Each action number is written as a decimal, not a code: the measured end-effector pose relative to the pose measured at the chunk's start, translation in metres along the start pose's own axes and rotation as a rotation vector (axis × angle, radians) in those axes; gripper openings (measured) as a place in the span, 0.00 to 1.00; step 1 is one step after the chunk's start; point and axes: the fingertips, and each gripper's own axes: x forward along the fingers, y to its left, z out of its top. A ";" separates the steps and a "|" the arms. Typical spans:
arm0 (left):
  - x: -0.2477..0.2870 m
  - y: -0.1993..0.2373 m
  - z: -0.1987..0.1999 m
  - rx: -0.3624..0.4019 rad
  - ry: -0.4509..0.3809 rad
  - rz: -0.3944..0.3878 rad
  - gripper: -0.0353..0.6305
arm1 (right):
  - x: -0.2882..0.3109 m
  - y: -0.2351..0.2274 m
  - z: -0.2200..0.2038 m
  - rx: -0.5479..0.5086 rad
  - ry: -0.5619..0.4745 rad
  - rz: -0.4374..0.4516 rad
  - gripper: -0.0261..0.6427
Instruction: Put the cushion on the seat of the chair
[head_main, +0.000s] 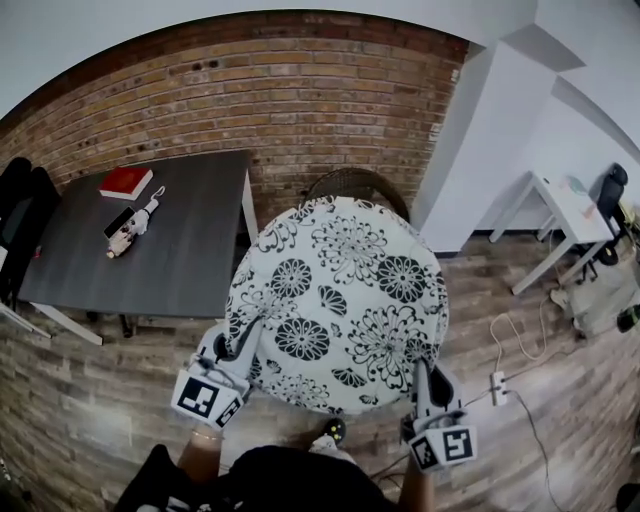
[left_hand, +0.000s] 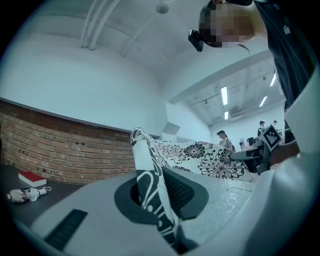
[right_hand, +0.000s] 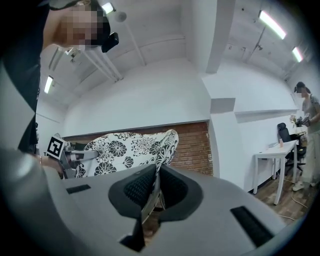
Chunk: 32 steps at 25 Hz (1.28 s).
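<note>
Two hand-held grippers carry the round white cushion with black flower print (head_main: 340, 300) by its near edge. The left gripper (head_main: 240, 345) is pinched on a fold of the fabric at the lower left, and the right gripper (head_main: 420, 375) is pinched on the rim at the lower right; each gripper view shows its jaws closed on the printed cloth. The cushion hangs in the air, spread nearly flat in front of the person. It is not on the seat. Past its far edge, only the curved top of the brown woven-wicker chair (head_main: 355, 185) shows against the red brick wall (head_main: 300, 90); the seat itself is hidden under the cushion.

The step in hand looks like carrying the cushion over the chair and lowering it. To do that well, grip evenly on both sides so the cloth does not slip or sag to one corner. Carry it forward level until its middle sits over the hidden seat, with the far edge short of the wicker back so it does not ride up. The dark grey rectangular table (head_main: 150, 240) stands just left of the chair, so steer the left edge clear of its corner. Since the seat cannot be seen, lower slowly and feel for contact. Open both grippers together once the seat takes the weight.
</note>
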 end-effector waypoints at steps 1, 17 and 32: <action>0.000 -0.001 -0.001 0.005 -0.004 0.006 0.07 | 0.001 -0.002 -0.002 0.000 -0.008 0.008 0.07; -0.001 -0.007 -0.010 0.023 -0.026 0.049 0.07 | 0.007 -0.011 -0.011 -0.021 -0.023 0.055 0.07; -0.002 -0.010 0.001 0.039 -0.027 0.042 0.07 | 0.002 -0.004 -0.004 0.004 -0.053 0.048 0.07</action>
